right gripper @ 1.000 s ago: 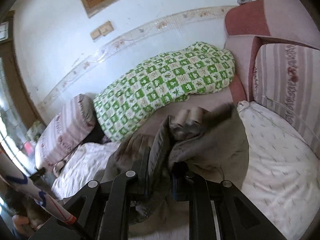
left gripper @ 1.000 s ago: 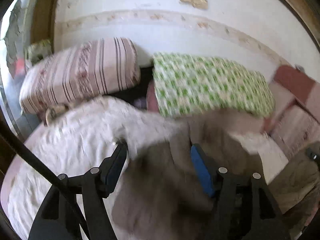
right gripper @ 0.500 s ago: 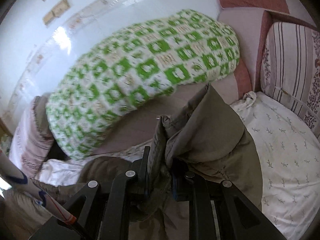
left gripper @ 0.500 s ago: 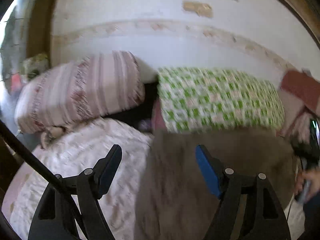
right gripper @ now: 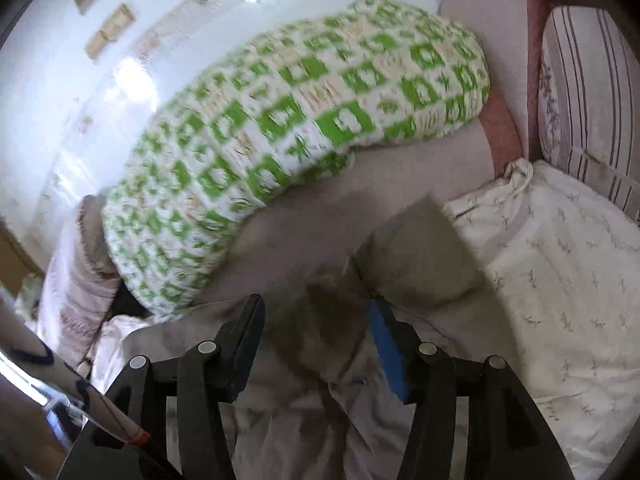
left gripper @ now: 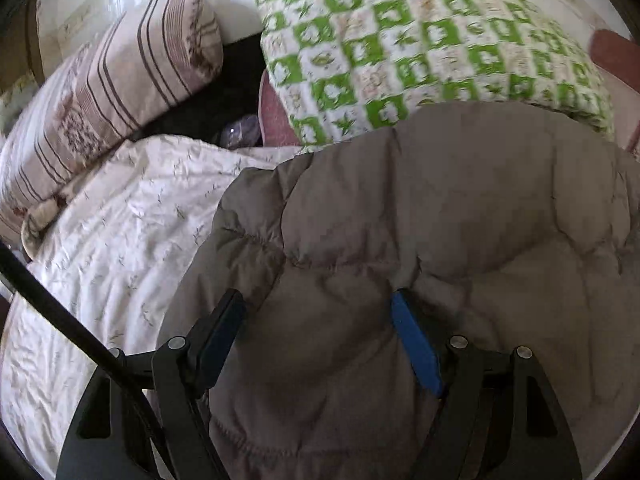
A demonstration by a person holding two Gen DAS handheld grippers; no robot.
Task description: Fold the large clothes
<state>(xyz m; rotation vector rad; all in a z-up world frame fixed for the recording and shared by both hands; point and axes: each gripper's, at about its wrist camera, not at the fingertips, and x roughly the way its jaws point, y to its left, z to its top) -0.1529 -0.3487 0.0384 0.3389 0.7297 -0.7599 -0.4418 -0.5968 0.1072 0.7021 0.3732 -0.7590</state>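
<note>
A large grey-brown padded jacket [left gripper: 440, 220] lies spread over the bed and fills the right half of the left wrist view. My left gripper [left gripper: 318, 306] hangs open just above it, its fingers wide apart with the quilted cloth below and between them. In the right wrist view a folded part of the jacket [right gripper: 416, 256] lies ahead on the bed. The jaws of my right gripper [right gripper: 316, 308] are opening. Jacket cloth sits loose between them and the pads do not press on it.
A green-and-white checked quilt [left gripper: 420, 52] [right gripper: 288, 128] is rolled up along the wall behind the jacket. Striped pillows [left gripper: 108, 84] [right gripper: 588, 96] sit at both ends. A white patterned sheet [left gripper: 100, 248] [right gripper: 568, 280] covers the bed on either side of the jacket.
My right gripper was shut on a fold of the jacket and has let it go, its jaws now apart. My left gripper has dropped closer to the jacket, which now lies flatter.
</note>
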